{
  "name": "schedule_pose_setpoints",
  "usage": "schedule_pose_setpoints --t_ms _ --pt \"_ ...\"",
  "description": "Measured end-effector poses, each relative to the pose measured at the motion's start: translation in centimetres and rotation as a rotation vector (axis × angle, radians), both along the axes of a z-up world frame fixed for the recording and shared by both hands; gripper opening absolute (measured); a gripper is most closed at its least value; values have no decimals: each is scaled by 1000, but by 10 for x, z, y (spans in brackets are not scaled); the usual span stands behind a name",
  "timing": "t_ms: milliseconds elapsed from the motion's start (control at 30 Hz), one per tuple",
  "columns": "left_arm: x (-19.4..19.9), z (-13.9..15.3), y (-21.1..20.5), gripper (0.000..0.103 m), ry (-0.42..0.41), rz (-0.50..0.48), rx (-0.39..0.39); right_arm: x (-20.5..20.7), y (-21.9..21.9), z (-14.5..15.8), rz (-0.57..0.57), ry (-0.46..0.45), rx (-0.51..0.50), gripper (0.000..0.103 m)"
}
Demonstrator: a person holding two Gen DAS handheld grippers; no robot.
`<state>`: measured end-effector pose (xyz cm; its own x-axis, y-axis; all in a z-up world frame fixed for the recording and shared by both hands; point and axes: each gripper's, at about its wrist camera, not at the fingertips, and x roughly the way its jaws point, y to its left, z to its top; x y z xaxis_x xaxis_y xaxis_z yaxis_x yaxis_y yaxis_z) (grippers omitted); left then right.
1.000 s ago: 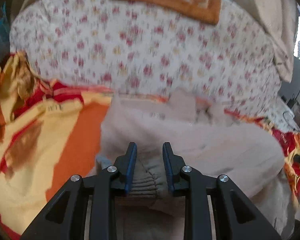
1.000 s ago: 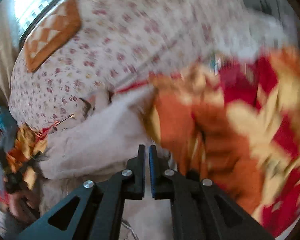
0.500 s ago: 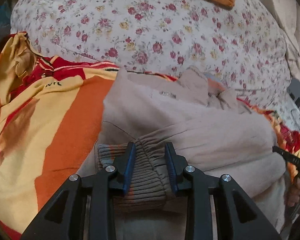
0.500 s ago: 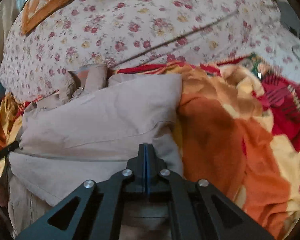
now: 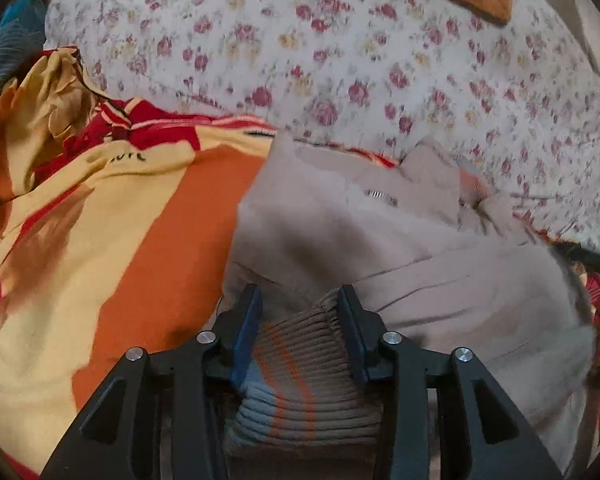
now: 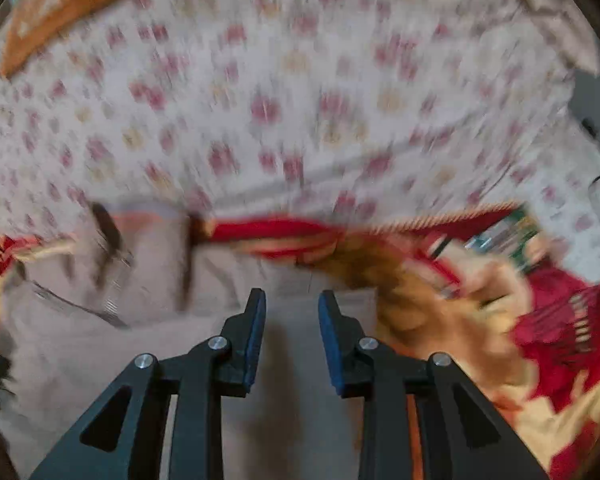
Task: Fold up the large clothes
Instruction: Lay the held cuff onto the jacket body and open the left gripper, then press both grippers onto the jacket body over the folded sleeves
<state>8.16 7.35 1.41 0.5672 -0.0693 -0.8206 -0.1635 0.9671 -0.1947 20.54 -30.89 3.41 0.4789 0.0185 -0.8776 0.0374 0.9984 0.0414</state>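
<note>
Beige jacket (image 5: pixel 400 248): lies partly folded on the orange-and-yellow blanket (image 5: pixel 112 248), just before the floral bedsheet (image 5: pixel 340 64).
Feel: soft, limp, fairly bulky, I judge.
Hold: ribbed cuff (image 5: pixel 300 344) or hem edges.
Left gripper (image 5: pixel 298 322): jaws just widening, cuff between them, barely touching.
Right gripper (image 6: pixel 291 322): jaws just parting, holding nothing, above the jacket.

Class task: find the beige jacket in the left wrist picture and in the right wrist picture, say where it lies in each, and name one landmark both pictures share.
Left wrist: beige jacket fills centre to lower right, its ribbed cuff between the left gripper fingers.
Right wrist: it covers the lower left and centre, blurred.
Shared landmark: floral bedsheet across the top.
</note>
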Motion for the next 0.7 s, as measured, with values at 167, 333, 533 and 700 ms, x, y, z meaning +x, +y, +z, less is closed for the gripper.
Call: schedule_pose_setpoints --t_ms 167,333,533,700 --pt "-1 -4 -10 51 -2 -36 19 -1 -18 -41 -20 21 58 25" --pt "5 -9 -11 69 3 -65 -19 1 -22 -43 -15 32 88 25" --pt "5 -8 -17 72 4 -75 2 -26 -17 23 2 -71 87 25" --pt "5 -8 -19 72 4 -75 6 -100 5 69 108 -183 140 65"
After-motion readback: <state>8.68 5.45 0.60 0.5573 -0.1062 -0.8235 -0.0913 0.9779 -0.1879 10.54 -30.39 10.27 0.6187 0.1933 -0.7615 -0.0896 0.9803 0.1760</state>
